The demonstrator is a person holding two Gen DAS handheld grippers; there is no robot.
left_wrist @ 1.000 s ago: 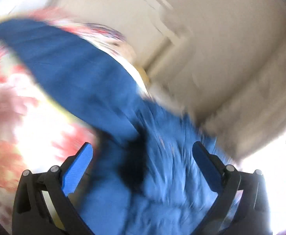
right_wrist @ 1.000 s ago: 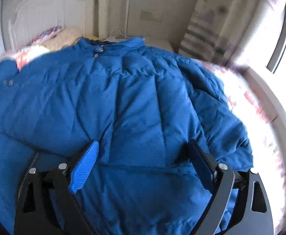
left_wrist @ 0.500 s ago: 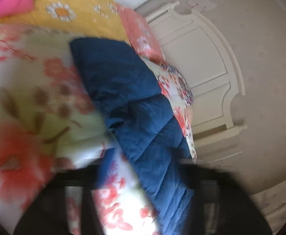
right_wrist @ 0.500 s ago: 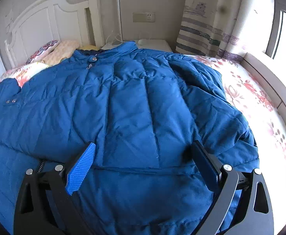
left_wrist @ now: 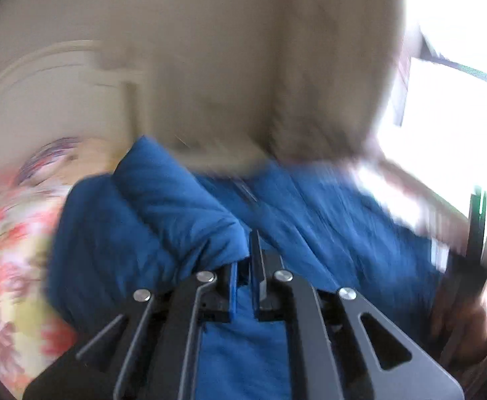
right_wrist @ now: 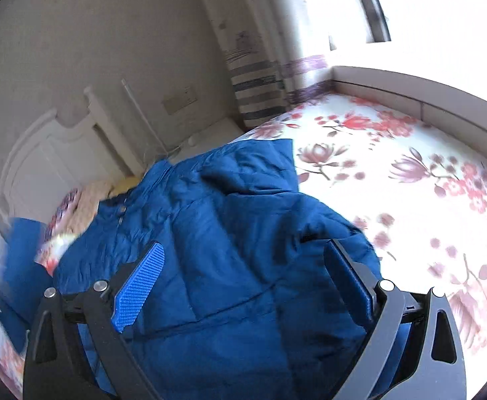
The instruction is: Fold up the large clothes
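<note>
The jacket (right_wrist: 230, 240) lies spread on the bed (right_wrist: 410, 153), over the flowered sheet, collar toward the headboard (right_wrist: 60, 153) and hem toward the cameras — so its long axis runs from the foot of the bed up to the head. In the right wrist view its right side lies in loose folds next to bare sheet.

The step in hand looks like the sleeve fold. The left gripper (left_wrist: 246, 263) has its fingers pressed together, and a thick roll of blue quilted cloth, apparently the sleeve (left_wrist: 177, 206), bunches right against the fingers; the view is blurred, so whether the cloth is truly pinched between them I cannot tell. The right gripper (right_wrist: 243, 283) hangs over the jacket's lower body with its fingers spread wide and nothing pressed between them.

Next, by my reading, the left gripper should carry the sleeve across the chest and lay it flat along the body before letting go. The right gripper could pin the body down — puffy cloth tends to slide and spring back.
</note>
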